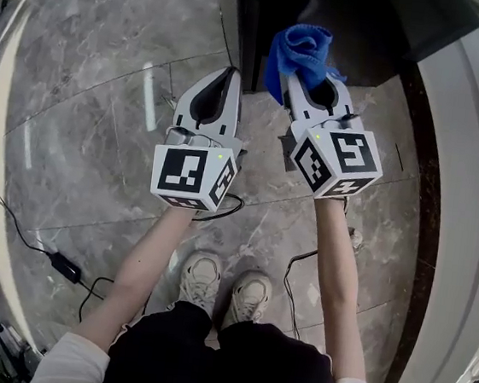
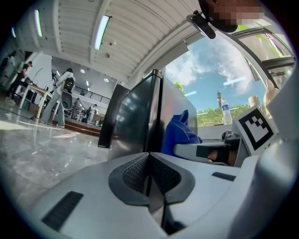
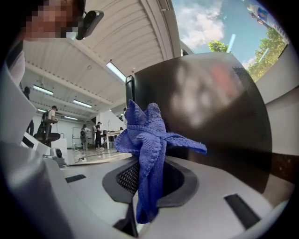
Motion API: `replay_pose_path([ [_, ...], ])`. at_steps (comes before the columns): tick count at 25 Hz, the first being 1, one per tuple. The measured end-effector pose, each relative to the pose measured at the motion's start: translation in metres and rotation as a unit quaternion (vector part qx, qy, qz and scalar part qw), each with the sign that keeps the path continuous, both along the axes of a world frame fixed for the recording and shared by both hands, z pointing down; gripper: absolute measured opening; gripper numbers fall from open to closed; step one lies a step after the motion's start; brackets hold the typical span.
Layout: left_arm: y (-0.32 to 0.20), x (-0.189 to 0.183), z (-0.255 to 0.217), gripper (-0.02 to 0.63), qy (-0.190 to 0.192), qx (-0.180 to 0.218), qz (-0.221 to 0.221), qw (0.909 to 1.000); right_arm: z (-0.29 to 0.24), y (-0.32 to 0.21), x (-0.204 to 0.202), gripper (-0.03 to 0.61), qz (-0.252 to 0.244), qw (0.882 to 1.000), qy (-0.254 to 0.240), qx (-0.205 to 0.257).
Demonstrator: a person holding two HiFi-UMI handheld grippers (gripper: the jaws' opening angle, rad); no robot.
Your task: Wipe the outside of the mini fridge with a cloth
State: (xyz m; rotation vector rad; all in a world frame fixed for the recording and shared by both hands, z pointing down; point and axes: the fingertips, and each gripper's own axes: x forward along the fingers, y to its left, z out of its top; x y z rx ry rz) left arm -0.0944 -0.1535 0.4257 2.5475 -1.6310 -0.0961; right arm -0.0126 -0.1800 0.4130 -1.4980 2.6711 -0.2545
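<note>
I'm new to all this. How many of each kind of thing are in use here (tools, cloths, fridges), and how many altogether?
grippers: 2, the left gripper and the right gripper
blue cloth: 1
black mini fridge: 1
total: 4

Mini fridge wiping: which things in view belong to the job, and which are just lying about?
Job: blue cloth, clamped in the right gripper; mini fridge.
Lying about: black power adapter on the floor; water bottle, seen in the left gripper view.
</note>
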Motion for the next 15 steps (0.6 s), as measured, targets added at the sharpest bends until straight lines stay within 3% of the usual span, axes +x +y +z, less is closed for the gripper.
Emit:
replay_pose_path([
  [6,-0.007,-0.035,0.012,0.003,0.009,-0.016,-0.041,0.999,0.017,-0.004,-0.049,0.089,-0.044,0.999,0.004,-0.01],
  [15,-0.017,-0.014,0.032,0.005,0.005,-0.037,-0.02,0.9991,0.028,-0.013,-0.054,0.089,-0.047,0.998,0.046,-0.007],
])
